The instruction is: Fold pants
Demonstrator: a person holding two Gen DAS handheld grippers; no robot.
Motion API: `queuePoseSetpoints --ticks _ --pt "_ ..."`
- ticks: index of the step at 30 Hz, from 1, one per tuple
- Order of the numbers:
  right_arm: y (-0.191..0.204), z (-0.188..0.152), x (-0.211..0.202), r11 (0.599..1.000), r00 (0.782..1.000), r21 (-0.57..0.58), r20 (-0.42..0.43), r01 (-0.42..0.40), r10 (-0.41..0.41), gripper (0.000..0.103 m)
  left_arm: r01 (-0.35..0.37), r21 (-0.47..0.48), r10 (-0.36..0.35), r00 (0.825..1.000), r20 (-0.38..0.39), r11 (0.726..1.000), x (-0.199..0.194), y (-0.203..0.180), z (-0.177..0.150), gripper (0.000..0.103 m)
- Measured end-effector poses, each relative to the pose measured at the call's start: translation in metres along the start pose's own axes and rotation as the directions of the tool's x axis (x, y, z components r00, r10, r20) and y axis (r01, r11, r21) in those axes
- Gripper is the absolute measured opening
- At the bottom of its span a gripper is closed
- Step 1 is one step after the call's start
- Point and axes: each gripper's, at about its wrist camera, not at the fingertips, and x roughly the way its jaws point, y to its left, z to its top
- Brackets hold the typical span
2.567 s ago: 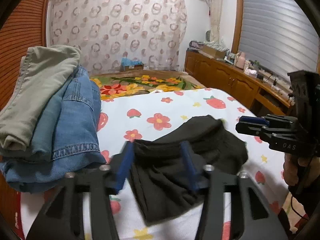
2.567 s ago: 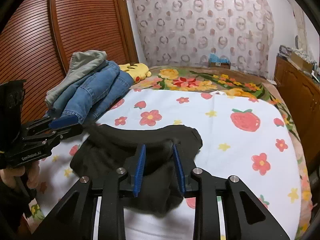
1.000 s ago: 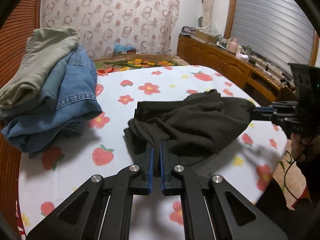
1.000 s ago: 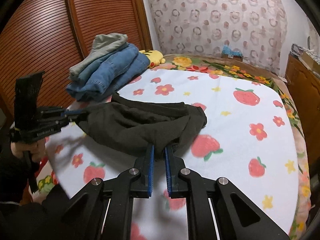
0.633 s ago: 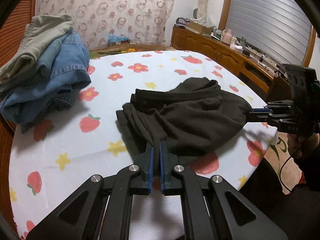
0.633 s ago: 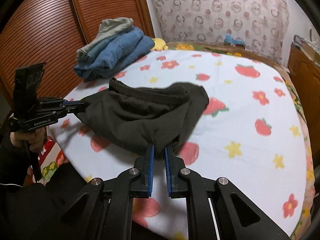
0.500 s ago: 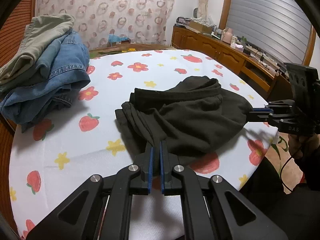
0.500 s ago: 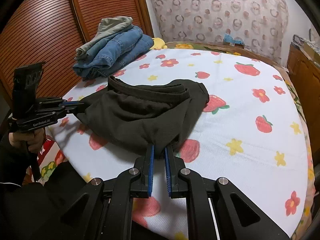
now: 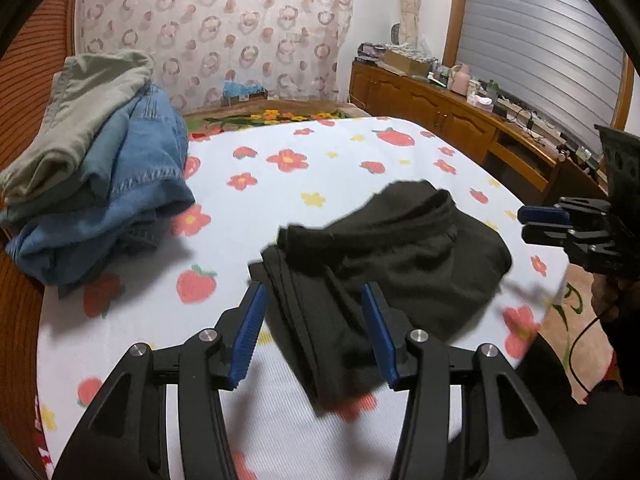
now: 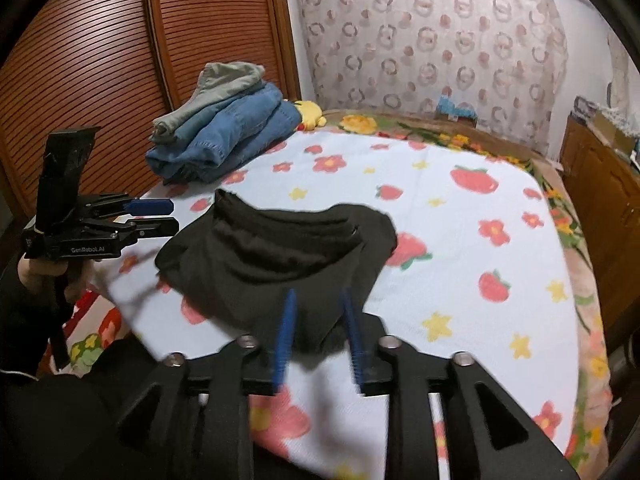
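Black pants bunched on the bed near its edge, left tool wide, right tool wide, both holding nothing, jeans pile at the left

Folded jeans on bedspread

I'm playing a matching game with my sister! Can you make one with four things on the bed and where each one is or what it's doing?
Things:
1. black pants
2. blue jeans
3. grey-green pants
4. left claw

Places or states:
A. top of the pile
B. open
C. crumpled in the middle of the bed
D. in the pile, under another garment

Pairs: 1-C, 2-D, 3-A, 4-B
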Motion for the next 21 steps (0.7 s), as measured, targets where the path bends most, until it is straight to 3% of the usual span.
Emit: queuePoseSetpoints --ticks 13,19,21 --pt "-0.013 0.03 0.075 0.998 0.998 -0.061 -0.056 -0.02 0.017 0.04 0.048 -0.024 -0.05 0.996 -0.079 0.999 0.055 0.018 0.025 0.051" --pt "-0.018 0.033 0.087 0.996 0.996 -0.061 -0.051 -0.071 0.068 0.04 0.058 -0.027 -0.06 0.993 -0.098 0.998 0.065 0.021 0.022 0.05" --pt "-0.019 0.033 0.089 0.995 0.995 -0.057 -0.055 -0.083 0.08 0.038 0.066 -0.028 -0.068 0.994 -0.089 0.997 0.064 0.021 0.021 0.045"
